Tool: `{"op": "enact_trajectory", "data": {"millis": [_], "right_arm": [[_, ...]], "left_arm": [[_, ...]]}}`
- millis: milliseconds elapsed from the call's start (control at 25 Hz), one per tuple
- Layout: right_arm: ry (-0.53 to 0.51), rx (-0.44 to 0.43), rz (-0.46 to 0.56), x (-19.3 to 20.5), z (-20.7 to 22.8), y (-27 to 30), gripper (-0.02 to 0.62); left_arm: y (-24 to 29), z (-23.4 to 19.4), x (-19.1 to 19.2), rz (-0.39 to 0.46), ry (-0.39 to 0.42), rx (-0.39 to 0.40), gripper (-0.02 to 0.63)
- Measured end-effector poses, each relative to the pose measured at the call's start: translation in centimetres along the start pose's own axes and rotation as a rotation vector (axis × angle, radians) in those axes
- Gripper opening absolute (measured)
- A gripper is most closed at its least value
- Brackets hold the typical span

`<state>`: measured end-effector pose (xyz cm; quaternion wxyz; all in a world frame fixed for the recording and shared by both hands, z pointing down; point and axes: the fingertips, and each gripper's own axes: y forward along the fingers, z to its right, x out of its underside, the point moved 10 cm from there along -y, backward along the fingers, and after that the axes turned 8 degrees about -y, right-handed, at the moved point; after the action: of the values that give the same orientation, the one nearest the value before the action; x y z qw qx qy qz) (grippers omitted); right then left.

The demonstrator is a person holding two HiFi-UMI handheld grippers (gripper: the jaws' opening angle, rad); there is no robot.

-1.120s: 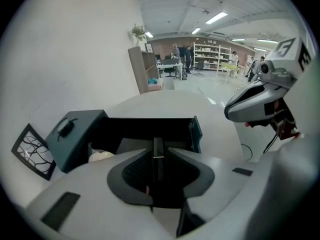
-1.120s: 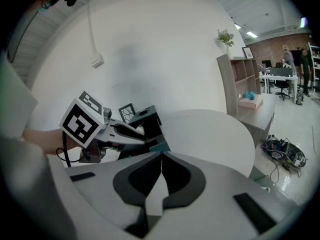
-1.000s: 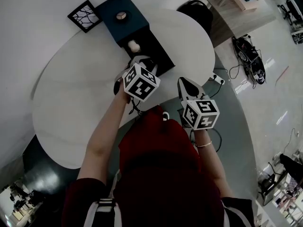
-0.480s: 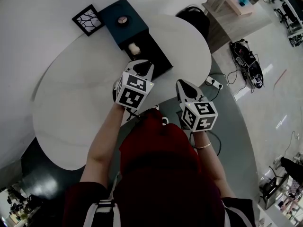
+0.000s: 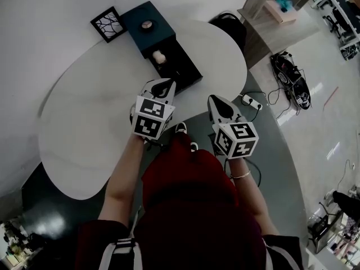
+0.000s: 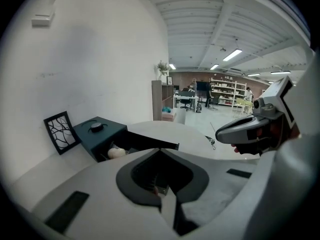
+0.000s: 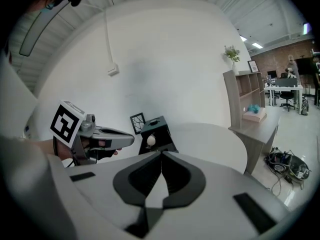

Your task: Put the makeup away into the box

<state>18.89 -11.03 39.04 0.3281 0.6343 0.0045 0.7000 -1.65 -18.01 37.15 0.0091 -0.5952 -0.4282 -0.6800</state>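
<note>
A dark teal box (image 5: pixel 147 24) stands at the far side of the white table (image 5: pixel 84 128), its drawer (image 5: pixel 183 69) pulled out toward me. A beige egg-shaped makeup sponge (image 5: pixel 159 55) lies in the drawer near the box; it also shows in the left gripper view as the sponge (image 6: pixel 116 153). My left gripper (image 5: pixel 163 84) hovers just short of the drawer's front end. Its jaws are closing, the tips meet and nothing shows between them. My right gripper (image 5: pixel 216 99) hangs shut and holding nothing past the table's right edge.
A black framed picture (image 5: pixel 108 24) leans on the wall left of the box. A wooden shelf unit (image 5: pixel 270 16) stands right of the table. A power strip (image 5: pixel 250 100) and a bag with cables (image 5: pixel 292 66) lie on the floor.
My left gripper has drawn back from the drawer toward me and risen, and its jaws have gone from open to shut. The right gripper has lifted slightly.
</note>
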Motion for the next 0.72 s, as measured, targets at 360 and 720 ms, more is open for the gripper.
{"op": "enact_trajectory", "data": {"millis": [360,720], "right_arm": [[-0.046,-0.011,0.053,-0.9,-1.1,-1.7,0.015],[-0.098,-0.019,0.100,-1.6,-2.4,-3.5,0.014]], "left_arm": [[-3.3,1.1,1.3,0.089,-0.084,-0.037,0.023],[-5.9,2.3,2.5,0.169,-0.165,-0.057,0.023]]}}
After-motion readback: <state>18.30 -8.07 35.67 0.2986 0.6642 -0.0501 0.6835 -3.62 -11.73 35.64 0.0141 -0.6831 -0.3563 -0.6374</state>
